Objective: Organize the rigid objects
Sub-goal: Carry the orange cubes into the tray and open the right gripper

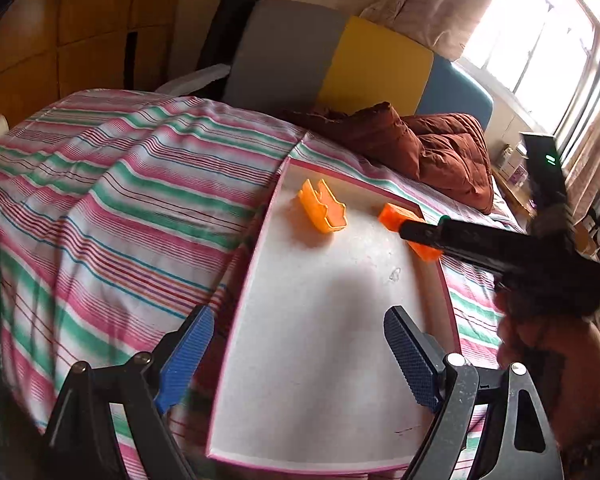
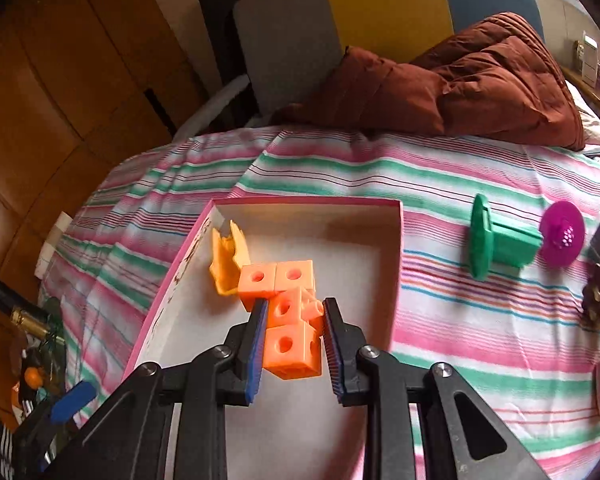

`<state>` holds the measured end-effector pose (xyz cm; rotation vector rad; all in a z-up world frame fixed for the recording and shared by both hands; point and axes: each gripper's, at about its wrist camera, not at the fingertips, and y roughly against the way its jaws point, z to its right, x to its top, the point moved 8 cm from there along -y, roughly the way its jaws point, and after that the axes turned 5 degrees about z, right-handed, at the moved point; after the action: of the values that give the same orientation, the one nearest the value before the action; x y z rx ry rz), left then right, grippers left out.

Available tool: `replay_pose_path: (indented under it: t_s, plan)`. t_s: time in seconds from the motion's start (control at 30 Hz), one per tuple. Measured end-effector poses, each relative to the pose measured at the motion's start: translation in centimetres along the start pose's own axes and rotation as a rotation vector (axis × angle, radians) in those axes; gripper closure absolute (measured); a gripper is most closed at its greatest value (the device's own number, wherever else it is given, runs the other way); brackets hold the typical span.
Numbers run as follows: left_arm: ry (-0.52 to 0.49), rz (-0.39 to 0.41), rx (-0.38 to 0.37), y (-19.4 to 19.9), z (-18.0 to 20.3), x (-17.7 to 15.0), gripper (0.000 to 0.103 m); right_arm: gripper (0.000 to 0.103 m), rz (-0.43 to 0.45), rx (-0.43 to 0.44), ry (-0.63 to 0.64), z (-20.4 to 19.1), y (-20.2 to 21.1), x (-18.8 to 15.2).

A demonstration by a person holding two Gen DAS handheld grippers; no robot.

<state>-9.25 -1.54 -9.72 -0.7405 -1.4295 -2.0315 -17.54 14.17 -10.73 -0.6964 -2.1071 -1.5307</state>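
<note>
Over box: R gripper pinches orange cubes; L gripper spread, empty.

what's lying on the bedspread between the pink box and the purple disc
A green spool-shaped toy on its side, between the pink box and the purple disc, in the right wrist view.

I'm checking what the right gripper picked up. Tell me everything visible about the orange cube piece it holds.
The orange cube piece is a bent chain of glossy plastic cubes, each with a round hole in its faces. The right gripper is shut on its nearest cubes, blue pads pressing both sides. It hangs over the pink-rimmed box, beside a lighter orange shell lying inside. Whether its far end touches the shell or floor is unclear.
</note>
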Motion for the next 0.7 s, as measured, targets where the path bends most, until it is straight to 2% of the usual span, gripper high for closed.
replay_pose_path:
  t_s: [0.27, 0.4, 0.43, 0.5, 0.6, 0.7]
  plan:
    - [0.087, 0.024, 0.028, 0.9, -2.5, 0.5, 0.015, 0.077, -0.019, -0.082, -0.020, -0.1, -4.3, 2.0]
    - [0.132, 0.018, 0.038, 0.8, -3.4, 0.5, 0.015, 0.075, -0.030, -0.029, -0.066, -0.7, -5.9, 2.4]
    - [0.135, 0.019, 0.042, 0.8, -3.6, 0.5, 0.015, 0.069, -0.032, -0.022, -0.076, -0.7, -6.1, 2.4]
    - [0.134, 0.022, 0.045, 0.9, -3.6, 0.4, 0.015, 0.061, -0.023, -0.026, -0.086, -0.7, -5.6, 2.5]
    - [0.137, 0.025, 0.036, 0.9, -3.3, 0.3, 0.015, 0.061, -0.007, -0.004, -0.091, -0.6, -3.8, 2.1]
    - [0.131, 0.026, 0.016, 1.0, -2.7, 0.2, 0.015, 0.061, 0.009, 0.014, -0.034, -0.9, -1.4, 1.3]
